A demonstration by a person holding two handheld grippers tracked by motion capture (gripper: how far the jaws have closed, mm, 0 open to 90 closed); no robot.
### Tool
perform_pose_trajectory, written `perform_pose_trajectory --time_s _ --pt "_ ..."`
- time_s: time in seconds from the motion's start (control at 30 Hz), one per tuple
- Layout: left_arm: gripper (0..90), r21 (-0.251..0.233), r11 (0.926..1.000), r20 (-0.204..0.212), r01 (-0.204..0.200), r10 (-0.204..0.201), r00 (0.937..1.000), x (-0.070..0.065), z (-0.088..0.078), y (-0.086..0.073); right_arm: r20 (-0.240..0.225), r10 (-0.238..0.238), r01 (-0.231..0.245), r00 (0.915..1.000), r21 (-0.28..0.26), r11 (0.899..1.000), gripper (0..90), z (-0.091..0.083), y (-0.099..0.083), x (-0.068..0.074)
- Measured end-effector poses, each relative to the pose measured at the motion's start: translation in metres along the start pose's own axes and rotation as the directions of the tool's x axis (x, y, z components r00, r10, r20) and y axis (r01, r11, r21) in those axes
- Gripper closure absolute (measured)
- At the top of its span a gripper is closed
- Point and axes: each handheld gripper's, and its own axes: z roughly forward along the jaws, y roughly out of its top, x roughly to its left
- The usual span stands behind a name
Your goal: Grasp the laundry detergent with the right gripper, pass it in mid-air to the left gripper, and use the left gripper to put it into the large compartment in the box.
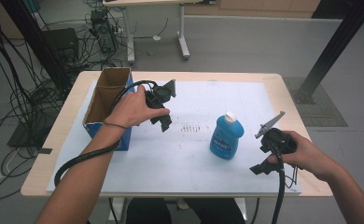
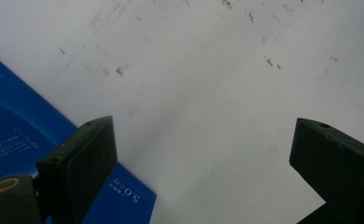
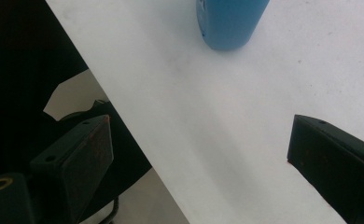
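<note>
On the white sheet (image 1: 189,154): blue bottle (image 1: 226,138) lying | box (image 1: 106,100) left | right gripper (image 3: 199,154) jaws apart

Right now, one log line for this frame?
left gripper: open, empty, beside box | right gripper: open, empty, near bottle | bottle: lying on mat, untouched

One blue bottle (image 1: 227,136), one cardboard box (image 1: 106,100), two tongs: left (image 1: 163,108), right (image 1: 269,150).

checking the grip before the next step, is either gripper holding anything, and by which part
Nothing is held. The left gripper and the right gripper both have open jaws over bare white sheet; the blue bottle lies free, untouched.
</note>
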Motion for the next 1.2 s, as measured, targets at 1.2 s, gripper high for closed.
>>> perform_pose_trajectory --time_s 1.2 --pt "7.8 0.003 0.9999 -0.008 -0.011 0.011 0.9999 -0.006 -0.001 0.001 0.034 0.056 -0.052 0.9979 -0.117 0.992 6.3 0.028 -0.018 -0.001"
